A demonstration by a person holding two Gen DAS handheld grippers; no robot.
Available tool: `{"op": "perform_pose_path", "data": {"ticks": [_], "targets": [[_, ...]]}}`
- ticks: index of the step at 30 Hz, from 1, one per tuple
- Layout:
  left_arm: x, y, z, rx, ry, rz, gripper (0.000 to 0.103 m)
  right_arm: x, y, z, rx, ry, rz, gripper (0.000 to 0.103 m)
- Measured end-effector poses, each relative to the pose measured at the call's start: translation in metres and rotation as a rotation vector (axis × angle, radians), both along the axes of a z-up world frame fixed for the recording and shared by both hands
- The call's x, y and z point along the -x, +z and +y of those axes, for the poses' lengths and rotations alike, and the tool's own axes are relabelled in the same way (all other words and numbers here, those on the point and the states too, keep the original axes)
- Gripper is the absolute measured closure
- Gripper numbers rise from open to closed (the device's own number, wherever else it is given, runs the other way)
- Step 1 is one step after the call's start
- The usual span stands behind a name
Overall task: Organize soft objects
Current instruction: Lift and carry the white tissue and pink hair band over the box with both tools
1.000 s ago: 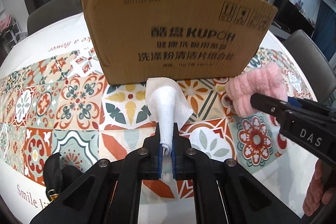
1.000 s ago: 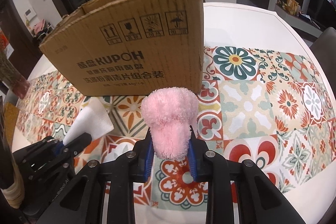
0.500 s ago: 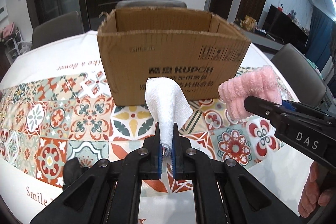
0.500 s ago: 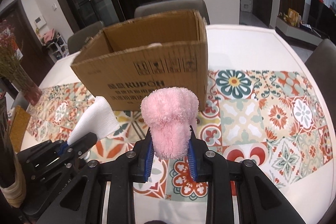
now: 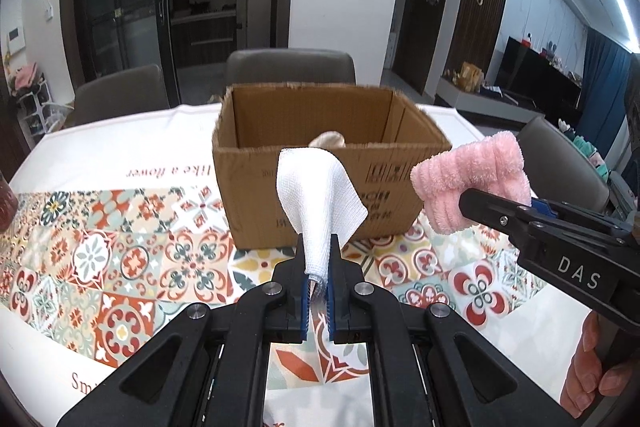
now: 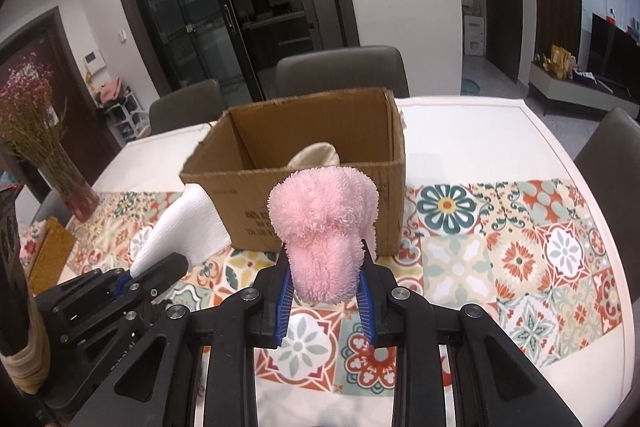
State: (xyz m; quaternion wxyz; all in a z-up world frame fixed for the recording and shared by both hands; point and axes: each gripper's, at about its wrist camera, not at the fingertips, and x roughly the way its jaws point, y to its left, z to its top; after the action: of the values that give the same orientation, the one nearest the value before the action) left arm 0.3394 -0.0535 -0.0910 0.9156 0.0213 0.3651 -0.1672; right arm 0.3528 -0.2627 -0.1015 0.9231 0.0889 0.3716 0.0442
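Both tongs pinch cloths: white waffle-weave cloth, fluffy pink cloth.

"DAS" on right tool; "like a flower" on tablecloth.

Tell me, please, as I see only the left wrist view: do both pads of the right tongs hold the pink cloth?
Observer: Yes. In the right wrist view the pink cloth sits between both blue pads of the right tongs, which are shut on it.
Operator: What stands at the left edge of the table?
Observer: A vase with dried pink flowers, apart from the box.
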Motion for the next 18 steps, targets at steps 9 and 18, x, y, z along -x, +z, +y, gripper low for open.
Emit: {"op": "perform_pose_path", "data": {"ticks": [9,18], "targets": [[0.000,0.028,0.003,0.002,0.004,-0.084,0.095,-0.001,0.023,0.000,-0.002,0.004,-0.068,0.074],[-0.006,0.053,0.002,0.006,0.003,-0.159,0.095,-0.010,0.041,-0.004,-0.001,0.005,-0.127,0.074]]}}
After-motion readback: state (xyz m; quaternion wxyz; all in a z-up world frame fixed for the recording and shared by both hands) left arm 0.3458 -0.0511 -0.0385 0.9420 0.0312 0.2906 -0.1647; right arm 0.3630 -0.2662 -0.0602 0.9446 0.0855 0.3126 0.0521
